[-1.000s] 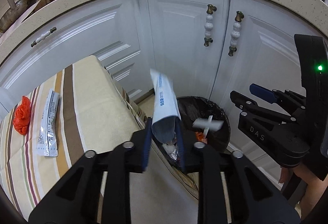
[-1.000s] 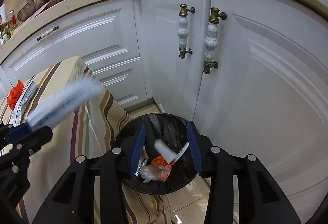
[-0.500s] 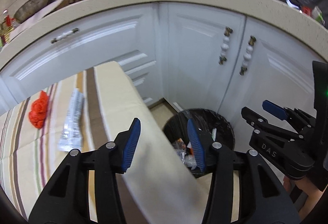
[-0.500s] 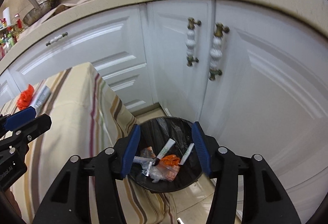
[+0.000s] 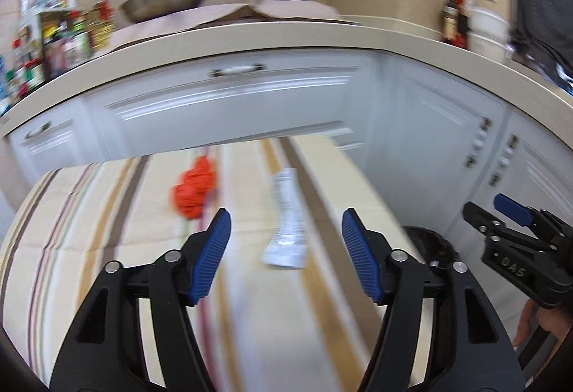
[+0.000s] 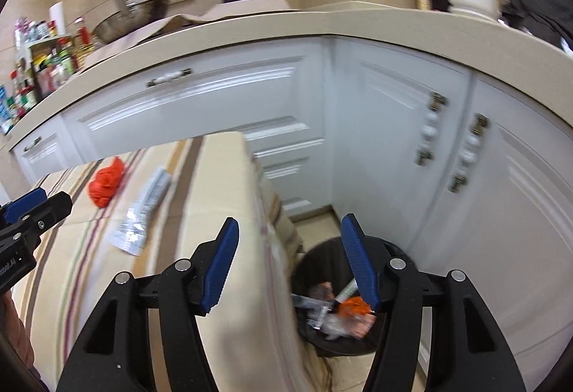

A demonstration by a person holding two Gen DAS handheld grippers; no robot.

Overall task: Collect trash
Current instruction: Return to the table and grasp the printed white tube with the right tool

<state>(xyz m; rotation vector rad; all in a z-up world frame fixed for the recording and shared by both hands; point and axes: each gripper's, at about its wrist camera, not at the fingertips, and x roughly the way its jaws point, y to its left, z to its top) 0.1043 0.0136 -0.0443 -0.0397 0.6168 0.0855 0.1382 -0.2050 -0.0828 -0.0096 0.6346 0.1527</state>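
Now, from the left wrist, the left gripper [image 5: 284, 256] is empty with jaws opening above the striped tablecloth [image 5: 89, 248], where a white wrapper [image 5: 286, 227] and an orange crumpled bag [image 5: 195, 191] lie; both look light and soft, best pinched at an edge. From the right wrist, the right gripper [image 6: 288, 261], also empty and opening, hangs over the table edge beside the black bin [image 6: 394, 252], with free room above the cloth

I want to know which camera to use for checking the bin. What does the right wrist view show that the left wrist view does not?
Only the right wrist view looks into the black bin, with wrappers and orange scraps inside.

Only the left wrist view shows the right gripper from the side.

Both show the orange crumpled trash and the white wrapper on the striped tablecloth, and the left gripper, empty, jaws opening.
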